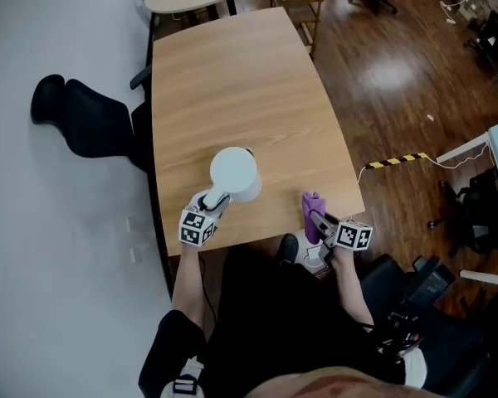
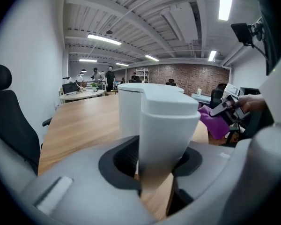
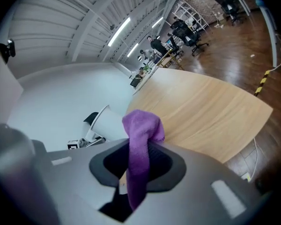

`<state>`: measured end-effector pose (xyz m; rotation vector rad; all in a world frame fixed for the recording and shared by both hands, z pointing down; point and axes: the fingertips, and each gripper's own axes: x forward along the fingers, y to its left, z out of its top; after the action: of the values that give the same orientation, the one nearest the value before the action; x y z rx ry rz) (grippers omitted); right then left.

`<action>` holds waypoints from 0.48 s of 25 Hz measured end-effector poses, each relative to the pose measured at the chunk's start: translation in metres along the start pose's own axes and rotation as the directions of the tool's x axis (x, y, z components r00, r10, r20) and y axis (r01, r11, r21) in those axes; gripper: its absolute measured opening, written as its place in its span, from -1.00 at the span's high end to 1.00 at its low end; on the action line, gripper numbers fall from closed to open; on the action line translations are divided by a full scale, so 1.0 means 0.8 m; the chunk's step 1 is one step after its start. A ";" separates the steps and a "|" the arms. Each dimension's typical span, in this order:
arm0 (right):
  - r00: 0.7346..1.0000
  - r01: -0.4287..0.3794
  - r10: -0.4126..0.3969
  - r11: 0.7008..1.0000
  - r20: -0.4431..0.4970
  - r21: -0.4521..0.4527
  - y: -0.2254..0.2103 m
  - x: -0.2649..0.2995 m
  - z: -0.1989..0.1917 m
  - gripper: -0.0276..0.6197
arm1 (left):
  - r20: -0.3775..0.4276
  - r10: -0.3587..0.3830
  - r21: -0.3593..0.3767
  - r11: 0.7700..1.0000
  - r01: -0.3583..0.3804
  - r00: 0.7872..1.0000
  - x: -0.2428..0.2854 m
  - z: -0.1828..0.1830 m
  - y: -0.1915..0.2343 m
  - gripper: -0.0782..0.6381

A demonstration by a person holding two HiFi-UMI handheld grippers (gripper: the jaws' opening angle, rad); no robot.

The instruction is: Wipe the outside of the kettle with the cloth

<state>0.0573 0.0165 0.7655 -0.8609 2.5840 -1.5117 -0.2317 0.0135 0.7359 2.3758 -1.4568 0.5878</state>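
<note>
Two grips are set, yet the cloth is not touching the kettle, so the step in hand looks like the approach that comes before any wiping. The left gripper is clamped on the handle of the white kettle, which stands upright on the desk near its front edge. The left gripper view shows that handle squeezed between the dark pads. The right gripper is clenched on the purple cloth. One fold bunches up above the jaws and the rest trails down through them. This gripper sits near the desk's front right corner, apart from the kettle, with bare wood between the two. The next move probably calls for carrying the cloth leftward to the kettle's near side wall and pressing the bunched fold against it. A sweep around the body would follow, while the left gripper steadies the kettle against the push so it neither slides nor tips.
</note>
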 end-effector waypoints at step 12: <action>0.998 -0.013 0.012 1.000 0.056 0.013 -0.006 -0.002 0.034 0.67 | 0.124 -0.188 -0.273 0.938 0.215 0.974 0.050 0.031 -0.015 0.03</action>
<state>0.0686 -0.0065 0.7543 -0.8706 2.5328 -1.4774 -0.2003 -0.0238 0.7332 2.3088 -1.2176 0.1978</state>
